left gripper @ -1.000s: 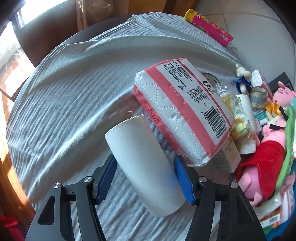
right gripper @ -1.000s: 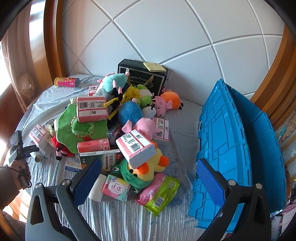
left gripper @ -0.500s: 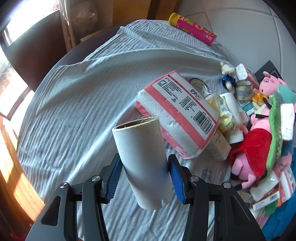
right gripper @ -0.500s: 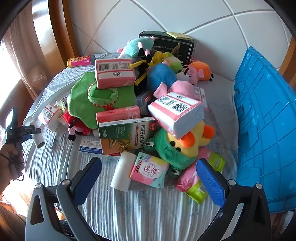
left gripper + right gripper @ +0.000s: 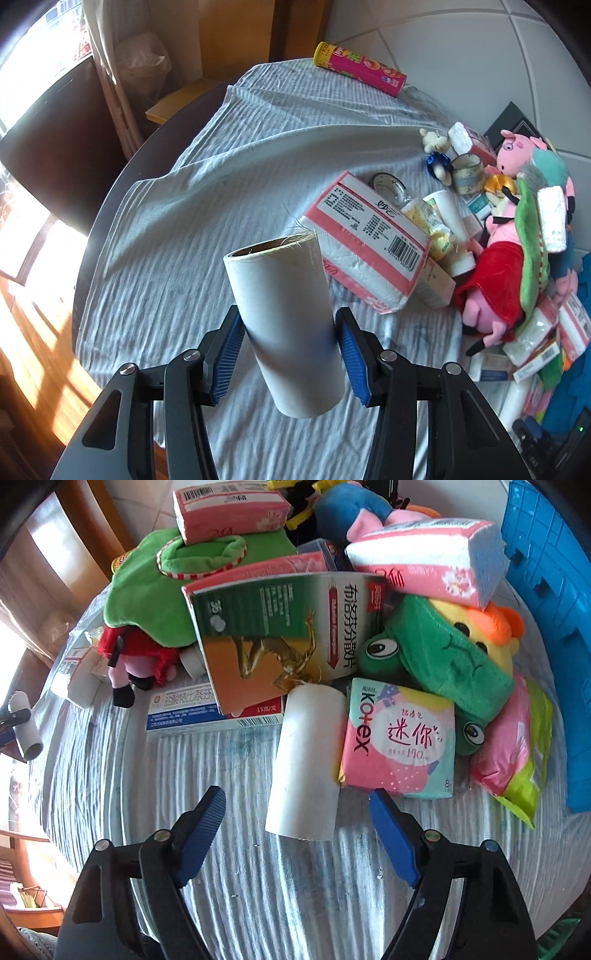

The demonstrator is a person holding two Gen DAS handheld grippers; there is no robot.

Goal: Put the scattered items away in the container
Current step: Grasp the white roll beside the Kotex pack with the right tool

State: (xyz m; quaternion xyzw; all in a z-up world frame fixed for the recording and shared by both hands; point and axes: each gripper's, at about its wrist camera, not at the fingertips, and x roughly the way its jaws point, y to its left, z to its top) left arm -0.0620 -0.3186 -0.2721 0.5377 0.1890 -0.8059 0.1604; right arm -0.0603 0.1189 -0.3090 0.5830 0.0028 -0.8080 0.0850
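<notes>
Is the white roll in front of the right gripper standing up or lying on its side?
Lying on its side. The white roll rests lengthwise on the striped cloth, one end against the pile of boxes.

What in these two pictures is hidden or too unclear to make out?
- Blue container, right wrist view: cut off by the picture edge, so its inside is unseen.
- Blue-and-white box, right wrist view: mostly covered by the green medicine box.
- White roll in the left gripper, left wrist view: its near end blurs.
- Items at the lower right edge, left wrist view: too warped to identify.
</notes>
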